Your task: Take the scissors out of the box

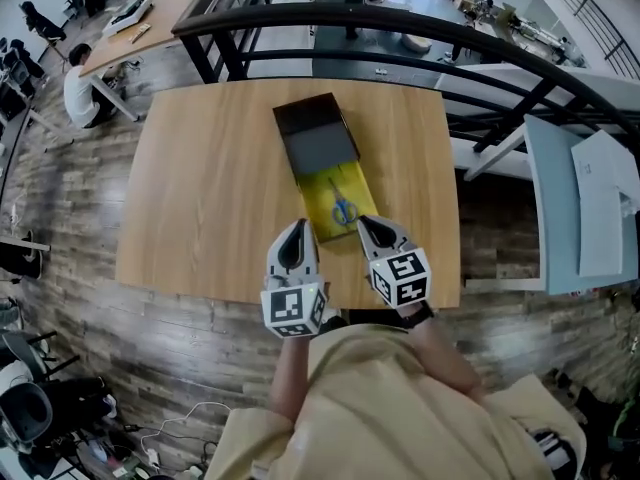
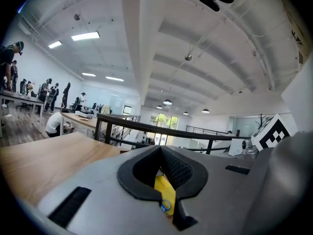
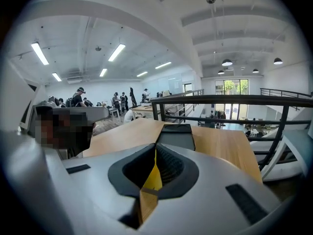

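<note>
On the wooden table (image 1: 200, 188) lies a long box whose yellow tray (image 1: 316, 196) points toward me. Its black lid (image 1: 316, 133) lies open at the far end. Scissors with blue handles (image 1: 344, 208) rest in the tray near its near end. My left gripper (image 1: 297, 227) is shut and empty, just left of the tray's near corner. The right gripper (image 1: 362, 221), also shut and empty, sits at the tray's near right corner. In the left gripper view the blue handles (image 2: 166, 205) and yellow tray (image 2: 161, 186) show through the hollow between the fingers. The right gripper view shows the black lid (image 3: 177, 135) ahead.
A black railing (image 1: 400, 23) curves past the table's far edge. White panels (image 1: 590, 208) stand to the right of the table. People sit at desks (image 1: 130, 18) on the floor at the far left. My beige sleeve (image 1: 370, 398) fills the bottom.
</note>
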{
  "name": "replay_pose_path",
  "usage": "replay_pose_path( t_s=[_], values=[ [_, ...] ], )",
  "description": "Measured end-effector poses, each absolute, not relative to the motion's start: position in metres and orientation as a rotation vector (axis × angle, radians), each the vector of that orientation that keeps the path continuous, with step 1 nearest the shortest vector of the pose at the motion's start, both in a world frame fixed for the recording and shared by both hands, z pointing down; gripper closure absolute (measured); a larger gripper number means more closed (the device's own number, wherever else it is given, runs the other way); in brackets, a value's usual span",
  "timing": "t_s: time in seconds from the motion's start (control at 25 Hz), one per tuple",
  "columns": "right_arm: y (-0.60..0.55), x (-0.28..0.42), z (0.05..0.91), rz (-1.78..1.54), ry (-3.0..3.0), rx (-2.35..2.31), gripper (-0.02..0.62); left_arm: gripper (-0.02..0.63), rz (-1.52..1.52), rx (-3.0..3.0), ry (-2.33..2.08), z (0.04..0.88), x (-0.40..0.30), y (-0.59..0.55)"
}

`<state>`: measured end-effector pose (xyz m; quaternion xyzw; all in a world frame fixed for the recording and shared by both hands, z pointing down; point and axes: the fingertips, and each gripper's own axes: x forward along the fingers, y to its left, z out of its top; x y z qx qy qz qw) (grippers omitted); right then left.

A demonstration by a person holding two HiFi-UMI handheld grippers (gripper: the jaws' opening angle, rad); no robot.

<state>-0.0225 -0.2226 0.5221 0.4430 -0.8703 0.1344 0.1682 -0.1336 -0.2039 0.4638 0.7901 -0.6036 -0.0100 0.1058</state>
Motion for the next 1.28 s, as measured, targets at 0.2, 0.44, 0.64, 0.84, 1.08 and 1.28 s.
replay_pose_path(
  t_s=[0.2, 0.44, 0.64, 0.84, 1.08, 1.28],
  values=[
    [-0.247, -0.023, 0.560, 0.462, -2.389, 1.196, 0.580, 0.594, -0.006, 2.303, -1.726, 0.487, -0.129, -0.235],
    [-0.282, -0.031, 0.601, 0.462, -2.318, 1.097, 0.580, 0.594, 0.010, 2.273, -1.659, 0.517, -0.128, -0.271],
    [-0.308, -0.036, 0.642, 0.488, -2.205, 1.000, 0.580, 0.594, 0.061, 2.306, -1.640, 0.533, -0.125, -0.295],
    [-0.320, -0.045, 0.681, 0.566, -2.090, 0.904, 0.578, 0.594, 0.083, 2.334, -1.645, 0.542, -0.128, -0.315],
    [-0.322, -0.047, 0.718, 0.628, -2.012, 0.833, 0.497, 0.594, 0.064, 2.328, -1.667, 0.544, -0.134, -0.325],
    [-0.312, -0.055, 0.747, 0.714, -1.944, 0.720, 0.488, 0.594, 0.054, 2.302, -1.679, 0.553, -0.142, -0.323]
  ],
)
